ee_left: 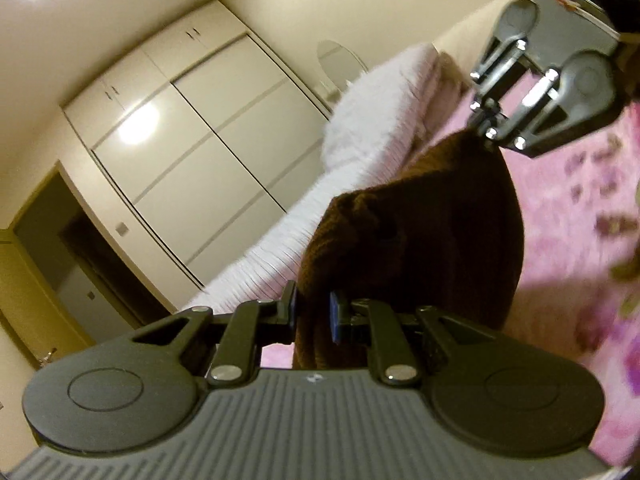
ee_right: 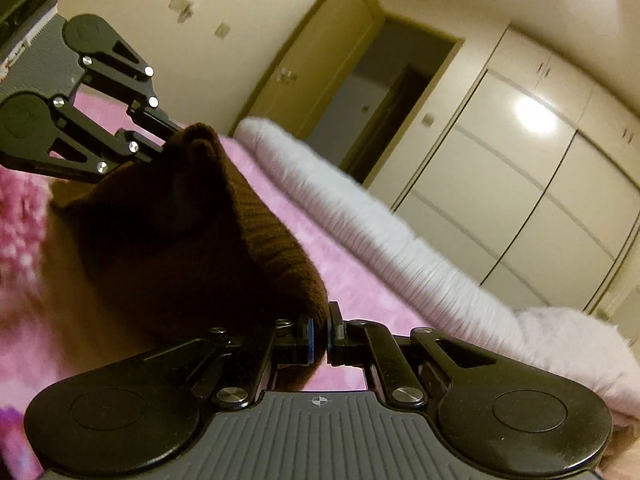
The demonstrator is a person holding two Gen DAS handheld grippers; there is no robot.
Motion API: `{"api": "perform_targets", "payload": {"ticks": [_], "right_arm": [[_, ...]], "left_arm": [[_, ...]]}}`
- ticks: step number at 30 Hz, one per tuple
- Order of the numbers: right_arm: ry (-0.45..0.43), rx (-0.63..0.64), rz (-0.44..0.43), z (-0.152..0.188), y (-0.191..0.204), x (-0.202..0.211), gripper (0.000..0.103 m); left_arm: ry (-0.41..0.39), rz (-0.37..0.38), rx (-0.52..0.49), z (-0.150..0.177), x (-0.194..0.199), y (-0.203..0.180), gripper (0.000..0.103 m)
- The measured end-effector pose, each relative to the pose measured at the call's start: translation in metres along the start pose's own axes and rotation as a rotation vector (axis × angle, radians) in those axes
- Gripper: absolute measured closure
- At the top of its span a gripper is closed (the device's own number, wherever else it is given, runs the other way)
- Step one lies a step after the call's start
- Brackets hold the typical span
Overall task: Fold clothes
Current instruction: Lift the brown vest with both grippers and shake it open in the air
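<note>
Brown knit garment (ee_left: 420,220) strung btwn left gripper (ee_left: 314,316) & right gripper (ee_right: 319,334), both seemingly clamped on its edge.

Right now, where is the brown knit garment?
The brown knit garment hangs stretched between the left gripper and right gripper, both clamped on its edge, above the pink bedspread.

The brown knit garment (ee_left: 420,232) hangs between both grippers, blocking the gap. The pink bed cover (ee_left: 568,208) beside it lies open; a white fluffy roll (ee_right: 360,216) bounds its far edge.
</note>
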State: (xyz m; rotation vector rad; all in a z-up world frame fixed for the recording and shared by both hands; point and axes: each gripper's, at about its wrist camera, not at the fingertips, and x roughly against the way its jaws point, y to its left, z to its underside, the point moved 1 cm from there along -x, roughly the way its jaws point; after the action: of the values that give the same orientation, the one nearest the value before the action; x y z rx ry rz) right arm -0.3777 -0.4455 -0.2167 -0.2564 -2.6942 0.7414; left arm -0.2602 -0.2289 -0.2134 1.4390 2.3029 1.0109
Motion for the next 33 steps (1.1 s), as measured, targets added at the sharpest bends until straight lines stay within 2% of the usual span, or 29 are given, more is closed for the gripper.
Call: {"api": "perform_targets", "payload": {"ticks": [6, 7, 9, 12, 14, 16, 18, 19, 20, 22, 26, 28, 31, 33], "right_arm": [[-0.166, 0.058, 0.084, -0.075, 0.000, 0.112, 0.099], [-0.196, 0.070, 0.102, -0.088, -0.001, 0.132, 0.099], [-0.252, 0.094, 0.140, -0.114, -0.003, 0.169, 0.099], [-0.300, 0.118, 0.182, -0.142, -0.010, 0.210, 0.099], [-0.313, 0.131, 0.206, -0.155, -0.015, 0.230, 0.099], [-0.293, 0.132, 0.214, -0.161, -0.018, 0.236, 0.099], [-0.258, 0.127, 0.222, -0.157, -0.023, 0.232, 0.099], [-0.239, 0.123, 0.225, -0.155, -0.027, 0.229, 0.099], [-0.221, 0.112, 0.230, -0.150, -0.035, 0.221, 0.099], [-0.189, 0.081, 0.237, -0.135, -0.053, 0.203, 0.099], [-0.119, 0.011, 0.239, -0.104, -0.075, 0.177, 0.099], [-0.089, -0.018, 0.246, -0.094, -0.089, 0.162, 0.099], [-0.058, -0.056, 0.253, -0.088, -0.105, 0.144, 0.099], [-0.043, -0.077, 0.259, -0.084, -0.111, 0.138, 0.099]], "left_arm": [[-0.096, -0.121, -0.008, -0.063, 0.083, 0.052, 0.093], [-0.116, -0.150, -0.011, -0.074, 0.100, 0.060, 0.100], [-0.156, -0.221, -0.009, -0.097, 0.130, 0.080, 0.103], [-0.204, -0.271, 0.039, -0.130, 0.159, 0.109, 0.103], [-0.219, -0.262, 0.065, -0.141, 0.166, 0.118, 0.103], [-0.225, -0.210, 0.101, -0.147, 0.160, 0.121, 0.103], [-0.215, -0.129, 0.123, -0.142, 0.145, 0.110, 0.099], [-0.205, -0.079, 0.132, -0.136, 0.135, 0.101, 0.092], [-0.195, -0.029, 0.141, -0.130, 0.125, 0.092, 0.072], [-0.153, 0.081, 0.136, -0.110, 0.103, 0.064, 0.054], [-0.032, 0.267, 0.123, -0.060, 0.069, -0.011, 0.053], [0.018, 0.358, 0.131, -0.039, 0.057, -0.049, 0.048], [0.012, 0.441, 0.127, -0.029, 0.046, -0.088, 0.032], [0.011, 0.468, 0.119, -0.026, 0.039, -0.107, 0.032]]}}
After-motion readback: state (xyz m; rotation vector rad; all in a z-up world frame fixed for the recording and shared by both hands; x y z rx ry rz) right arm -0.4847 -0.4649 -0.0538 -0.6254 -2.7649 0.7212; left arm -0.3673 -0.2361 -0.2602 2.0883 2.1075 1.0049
